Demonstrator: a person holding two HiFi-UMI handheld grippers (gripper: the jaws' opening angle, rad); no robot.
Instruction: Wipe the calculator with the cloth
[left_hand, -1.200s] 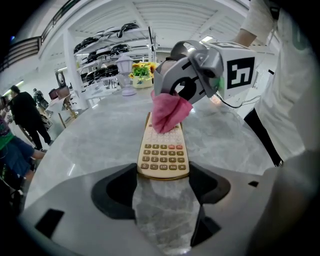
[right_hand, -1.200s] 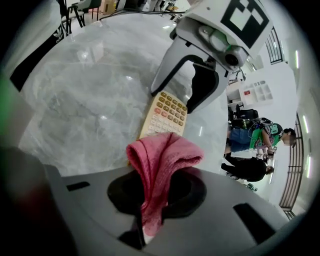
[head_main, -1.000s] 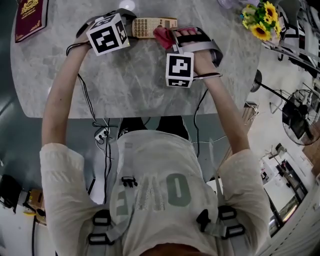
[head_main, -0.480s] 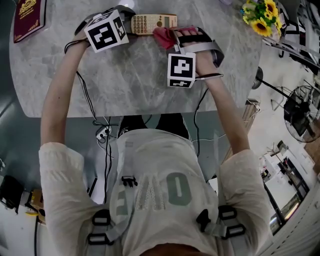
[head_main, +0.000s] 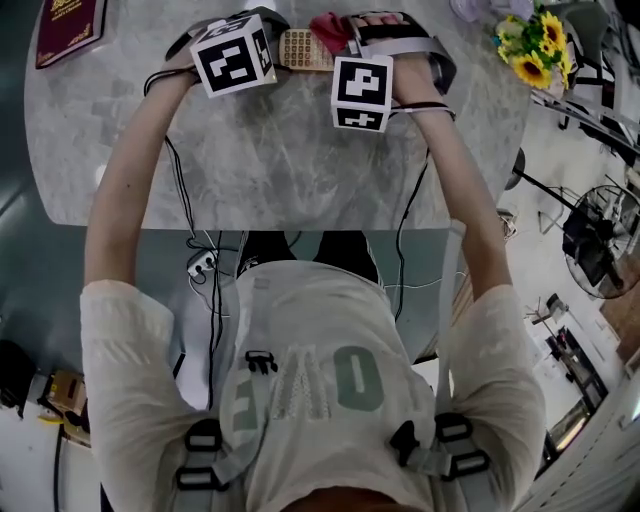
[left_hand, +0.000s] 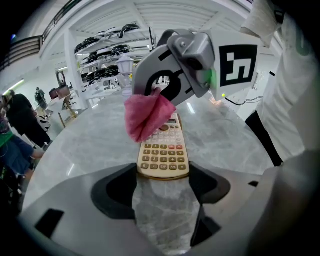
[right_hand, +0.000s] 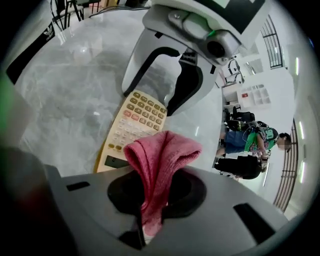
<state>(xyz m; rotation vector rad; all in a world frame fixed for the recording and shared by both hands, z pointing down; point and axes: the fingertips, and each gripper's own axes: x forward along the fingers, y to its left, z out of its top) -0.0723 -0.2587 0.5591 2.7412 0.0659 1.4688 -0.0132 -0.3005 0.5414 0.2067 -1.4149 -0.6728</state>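
Observation:
A beige calculator (head_main: 298, 49) lies on the grey marble table (head_main: 250, 150) at its far side. Its near end (left_hand: 163, 159) sits between the jaws of my left gripper (left_hand: 162, 186), and both pads touch its sides. My right gripper (right_hand: 154, 196) is shut on a pink cloth (right_hand: 160, 162). The cloth (left_hand: 146, 115) hangs down onto the calculator's far, display end. In the head view the cloth (head_main: 331, 27) covers the calculator's right part, just ahead of the right gripper (head_main: 347, 38). The calculator's keys (right_hand: 137, 120) show beyond the cloth.
A dark red booklet (head_main: 70, 24) lies at the table's far left. Sunflowers (head_main: 530, 45) stand at the far right. The table's near edge (head_main: 250, 222) runs in front of the person's body. A floor fan (head_main: 592, 235) stands off to the right. People stand in the background (right_hand: 250, 145).
The right gripper has carried the cloth leftward along the calculator, from its right end onto its right half. The left gripper has stayed on the calculator.

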